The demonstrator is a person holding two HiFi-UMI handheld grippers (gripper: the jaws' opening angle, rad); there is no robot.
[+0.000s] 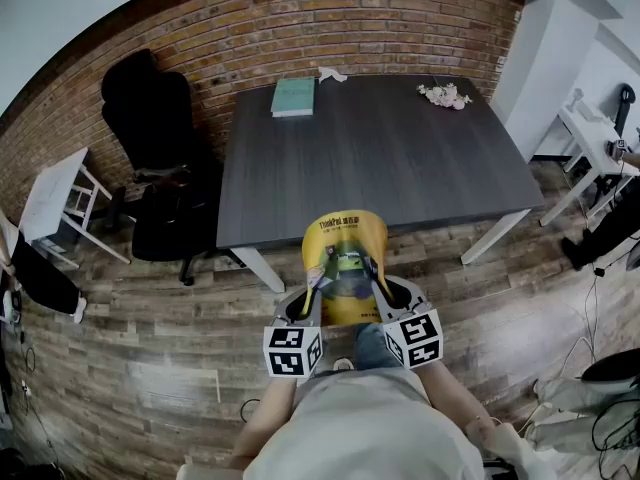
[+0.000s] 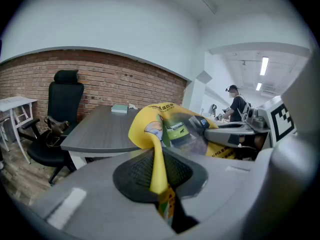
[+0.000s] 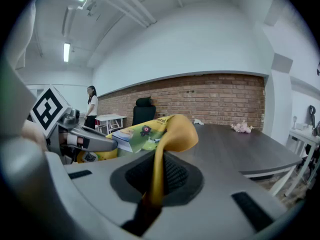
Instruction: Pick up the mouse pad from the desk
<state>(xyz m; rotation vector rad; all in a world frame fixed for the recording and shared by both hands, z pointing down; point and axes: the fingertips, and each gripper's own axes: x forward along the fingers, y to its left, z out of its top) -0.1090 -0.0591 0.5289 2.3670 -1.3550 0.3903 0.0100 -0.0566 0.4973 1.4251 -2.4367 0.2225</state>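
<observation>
We have the yellow mouse pad (image 1: 345, 258) pinched at both edges, left gripper (image 2: 159, 181) and right gripper (image 3: 155, 181) each clamped on it, lower centre of frame, seemingly clear of the desk (image 1: 380, 158). We should lift evenly, grips firm.

Mouse pad (image 1: 345, 258): thin, pliable sheet; yellow, smooth printed face with a slight sheen; bends softly.
Left claw (image 2: 159, 174) and right claw (image 3: 157, 176): grey moulded plastic, smooth, matt. Pads (image 2: 135, 171): black, finely ribbed, rubbery in look.
Worktop (image 1: 380, 158): dark grey wood-grain surface, matt.
Brick wall (image 1: 330, 18): red brick, rough, unpainted.
Floor (image 1: 150, 338): wood-look planks in mixed tones, low sheen.
Chair (image 1: 150, 118): black, matt upholstery.
Book (image 1: 293, 96): teal cover, matt.
</observation>
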